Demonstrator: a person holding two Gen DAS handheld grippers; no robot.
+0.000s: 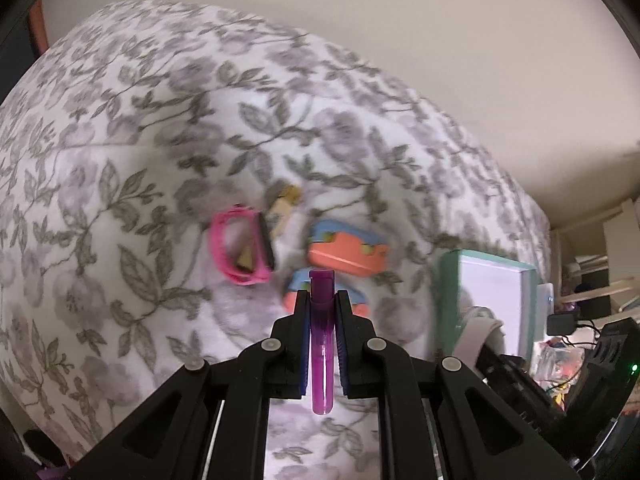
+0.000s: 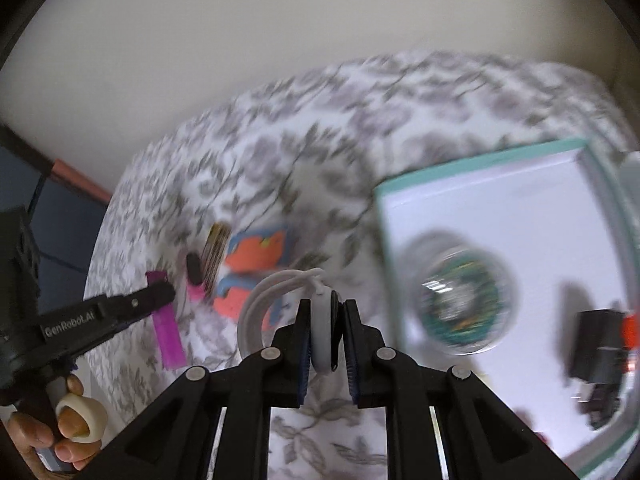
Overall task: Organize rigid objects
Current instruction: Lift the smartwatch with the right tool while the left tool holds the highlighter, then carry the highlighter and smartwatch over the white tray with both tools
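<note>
teal box (image 2: 480, 162) at bedspread's (image 1: 120, 128) right edge holds a clear globe (image 2: 460, 304) and black item (image 2: 598, 348), seen only from right wrist. left gripper (image 1: 321, 300) clamps purple tube (image 1: 321, 344); right gripper (image 2: 327, 308) clamps white watch (image 2: 322, 332) beside box. pink band (image 1: 240, 246) and orange pieces (image 1: 346, 254) mid-bedspread.

Motion blur smears the right wrist view — the round glassy object (image 2: 460, 300) in the teal-rimmed box (image 2: 480, 160) cannot be identified, and the box's right side is cut off. The dark item (image 2: 600, 344) beside it is unreadable. In the left view, the lower orange-and-blue piece (image 1: 294, 292) sits half hidden behind the left gripper's (image 1: 322, 300) 2 fingers.
</note>
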